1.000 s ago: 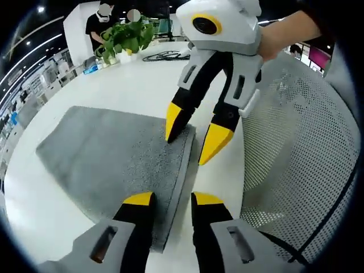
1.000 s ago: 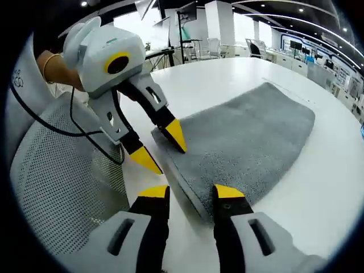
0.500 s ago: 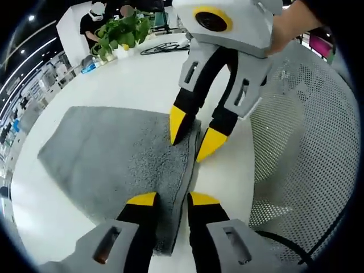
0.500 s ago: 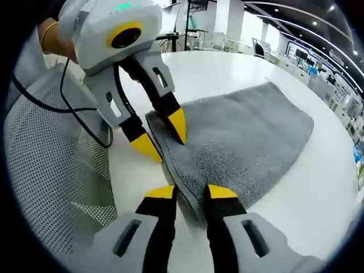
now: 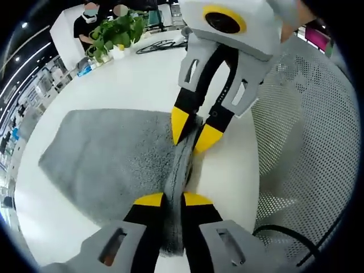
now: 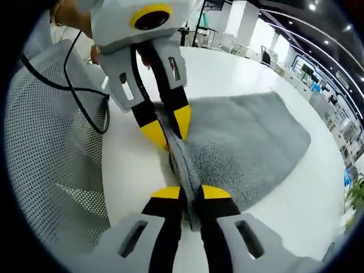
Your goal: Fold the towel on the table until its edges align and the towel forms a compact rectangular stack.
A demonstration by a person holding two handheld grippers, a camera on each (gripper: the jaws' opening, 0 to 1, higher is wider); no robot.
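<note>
table (image 5: 131, 85): big, white | towel (image 5: 108, 153): gray, lies flat on it, near edge pinched up | left gripper (image 5: 173, 199): squeezed tight on that edge | right gripper (image 6: 191, 192): squeezed tight on it too | task: edge grabbed, fold not made yet, I think

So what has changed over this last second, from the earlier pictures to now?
Both tongs have closed on the towel's near edge: the left tongs and the right tongs were open astride it and now pinch it, bunching it into a raised ridge. The rest of the towel still lies flat on the white table.
</note>
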